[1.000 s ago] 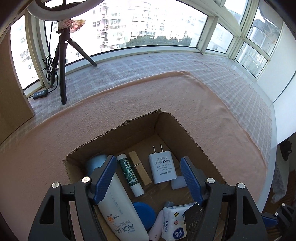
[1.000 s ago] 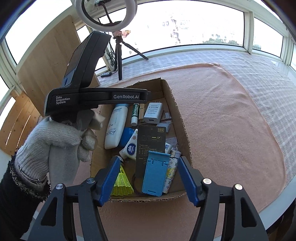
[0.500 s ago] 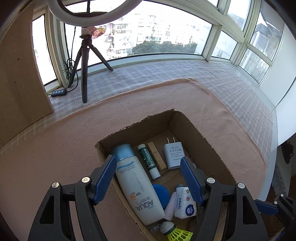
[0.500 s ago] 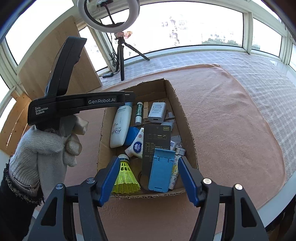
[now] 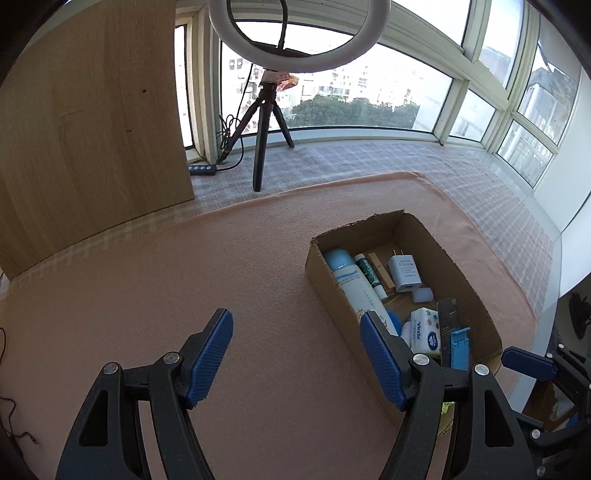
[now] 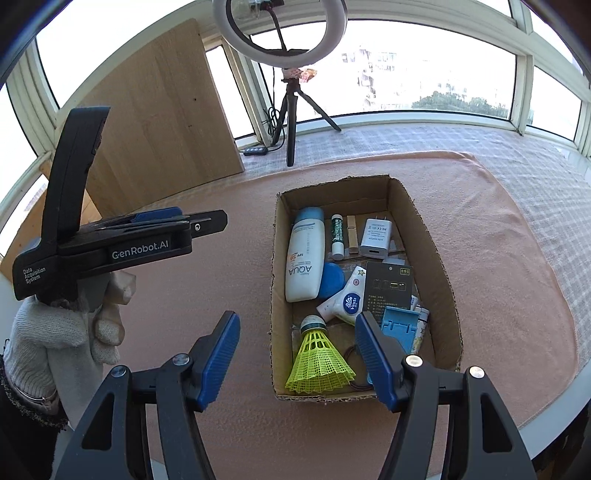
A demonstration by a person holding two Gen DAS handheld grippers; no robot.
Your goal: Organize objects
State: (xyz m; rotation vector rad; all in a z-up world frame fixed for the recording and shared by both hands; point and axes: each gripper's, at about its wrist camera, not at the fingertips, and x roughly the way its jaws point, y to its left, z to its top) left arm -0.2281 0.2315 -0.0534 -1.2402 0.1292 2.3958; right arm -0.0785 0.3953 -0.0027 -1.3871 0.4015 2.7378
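Sits toward the right edge of the desk [image 6: 207, 435], on the pink cloth [image 6: 221, 302]: an open cardboard box [image 6: 428, 258], long axis running from the near edge toward the window.

At the box's far end, side by side: white sunscreen bottle [image 6: 304, 262] with pale blue cap, printed "AQUA" and "SPF 50"; slim white stick [image 6: 337, 236] with green lettered label, too small to read; wooden clothespin [image 6: 352, 235]; white plug charger [image 6: 375, 238] with fine print including an "FC" mark.

Mid-box: round blue lid [image 6: 331, 280] just beside the bottle's base; white tissue pack [image 6: 345, 301] with a blue "Vinda" badge and a star; black card [image 6: 388, 291] with gold print, unreadable.

Near end: blue plastic stand [image 6: 400, 326] partly behind a blue pad; yellow-green shuttlecock [image 6: 319, 363], cork pointing toward the far end; dark hair tie [image 6: 354, 354] just beside it.

Left tongs [image 5: 295, 363] spread wide, pinching nothing, above bare cloth just left of the box; body marked "GenRobot.AI" and "Data Acquisition System", gripped by a white knit glove [image 6: 55, 332].

Right tongs [image 6: 297, 356] likewise spread and empty, over the box's near left corner.

Behind, near the far edge: ring light [image 6: 280, 22] on a black tripod [image 6: 291, 122], wooden panel [image 6: 159, 122] leaning at the far left corner.
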